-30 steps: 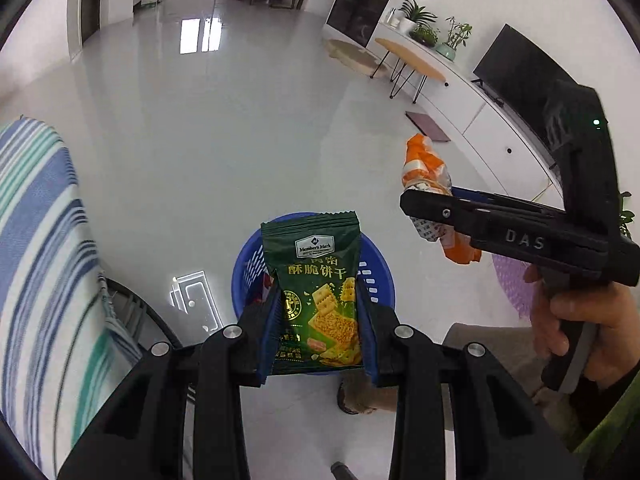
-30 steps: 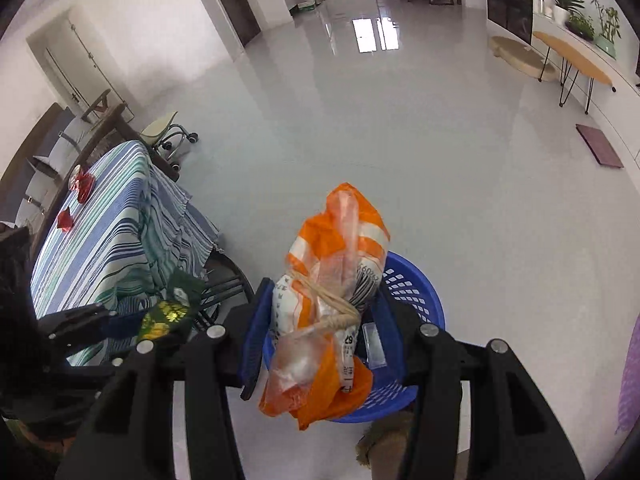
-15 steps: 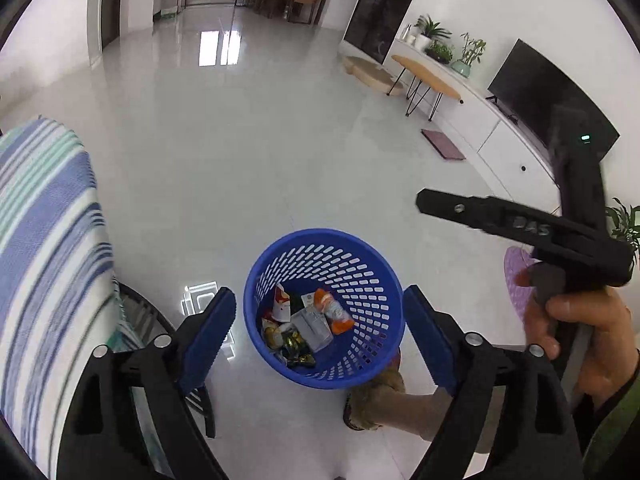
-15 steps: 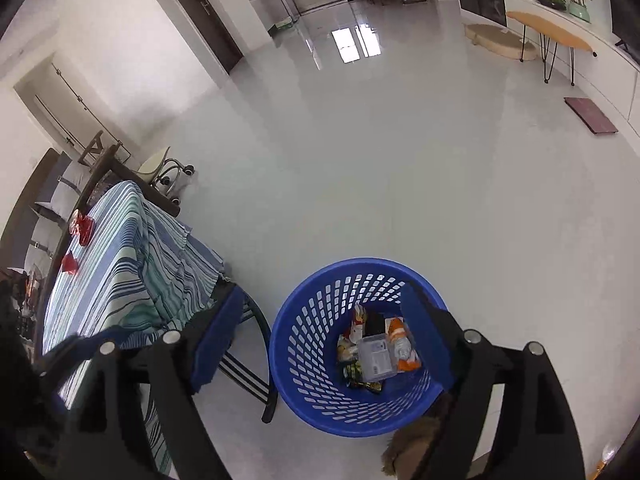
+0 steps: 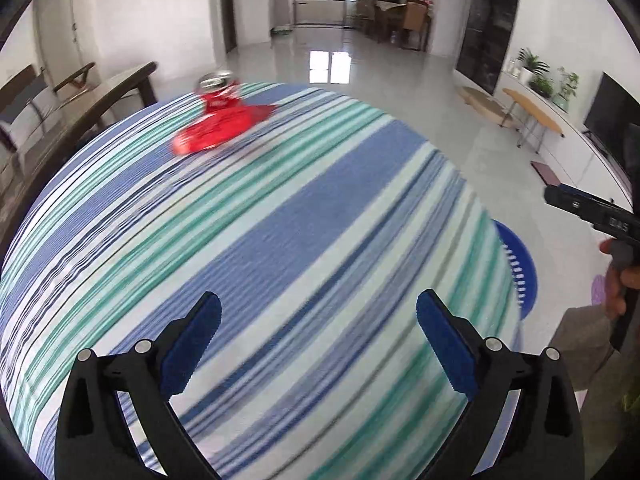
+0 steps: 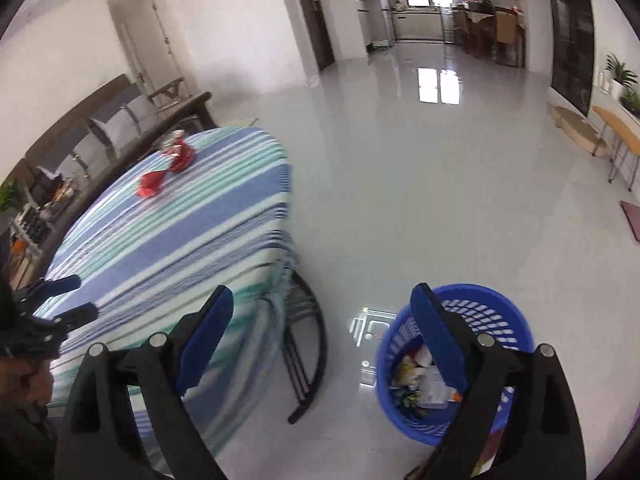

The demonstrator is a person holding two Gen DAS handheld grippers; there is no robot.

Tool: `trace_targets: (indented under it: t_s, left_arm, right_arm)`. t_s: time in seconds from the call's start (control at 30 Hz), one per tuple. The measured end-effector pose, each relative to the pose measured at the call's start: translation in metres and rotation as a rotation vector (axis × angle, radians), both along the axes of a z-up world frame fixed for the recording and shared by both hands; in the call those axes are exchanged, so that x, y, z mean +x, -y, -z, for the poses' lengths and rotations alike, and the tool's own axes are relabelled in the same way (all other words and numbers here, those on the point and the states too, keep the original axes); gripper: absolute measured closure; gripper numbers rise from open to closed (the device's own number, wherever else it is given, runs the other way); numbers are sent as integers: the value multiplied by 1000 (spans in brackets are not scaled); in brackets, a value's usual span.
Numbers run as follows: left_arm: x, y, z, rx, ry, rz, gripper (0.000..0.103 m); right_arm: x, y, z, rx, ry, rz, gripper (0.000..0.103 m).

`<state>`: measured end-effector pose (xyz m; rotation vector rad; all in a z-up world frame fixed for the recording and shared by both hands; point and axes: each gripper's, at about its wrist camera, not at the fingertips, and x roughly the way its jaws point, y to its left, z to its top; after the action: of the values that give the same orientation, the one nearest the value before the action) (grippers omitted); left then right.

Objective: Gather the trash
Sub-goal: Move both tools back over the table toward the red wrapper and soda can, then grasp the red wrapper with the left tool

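Note:
A crumpled red wrapper [image 5: 220, 128] and a red can [image 5: 218, 90] lie blurred at the far end of the striped tablecloth [image 5: 300, 220]. My left gripper [image 5: 318, 308] hovers over the near part of the cloth, its jaws opening with nothing between them. In the right wrist view the red wrapper [image 6: 150, 185] and the can [image 6: 180, 154] sit far across the table [image 6: 160, 240]. My right gripper [image 6: 322, 300] hangs over the floor between table and blue basket [image 6: 496, 300], jaws opening and empty. Wrappers [image 6: 424, 384] lie inside the basket. The basket's rim [image 5: 520, 264] peeks past the table's right edge.
Black metal table legs [image 6: 304, 352] stand beside the basket. A dark wooden bench [image 5: 80, 108] runs behind the table at the left. Low round tables [image 5: 528, 114] and a TV stand line the right wall. A hand [image 5: 616, 284] holds the other gripper at the right edge.
Both grippers let go of their packets, which dropped into the blue basket, and stand wide. Both then swung left and up from the basket toward the striped table.

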<state>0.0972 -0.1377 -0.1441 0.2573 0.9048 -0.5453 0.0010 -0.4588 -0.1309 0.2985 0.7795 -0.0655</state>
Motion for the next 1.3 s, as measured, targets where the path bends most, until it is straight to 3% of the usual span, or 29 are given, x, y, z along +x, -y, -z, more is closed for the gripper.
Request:
trace_targets:
  t_s: [0.17, 0.3, 0.5, 0.73, 0.97, 1.17, 1.3]
  left_arm:
    - [34, -62, -2, 20, 21, -147, 6]
    - [50, -93, -2, 1, 3, -220, 6]
    - [53, -104, 2, 11, -19, -219, 6]
    - [68, -81, -24, -25, -45, -166, 6]
    - [135, -37, -61, -96, -44, -191, 5]
    - [196, 20, -47, -85, -87, -264, 5]
    - [221, 41, -19, -16, -103, -347, 5]
  right_arm:
    - [37, -84, -13, -26, 5, -197, 15]
    - [58, -129, -13, -82, -20, -287, 15]
    - [65, -164, 2, -132, -58, -366, 15]
    - [73, -182, 16, -189, -75, -420, 15]
    - [75, -187, 22, -206, -76, -459, 15]
    - [77, -193, 33, -197, -86, -475, 15]
    - [76, -196, 32, -203, -81, -497, 15]
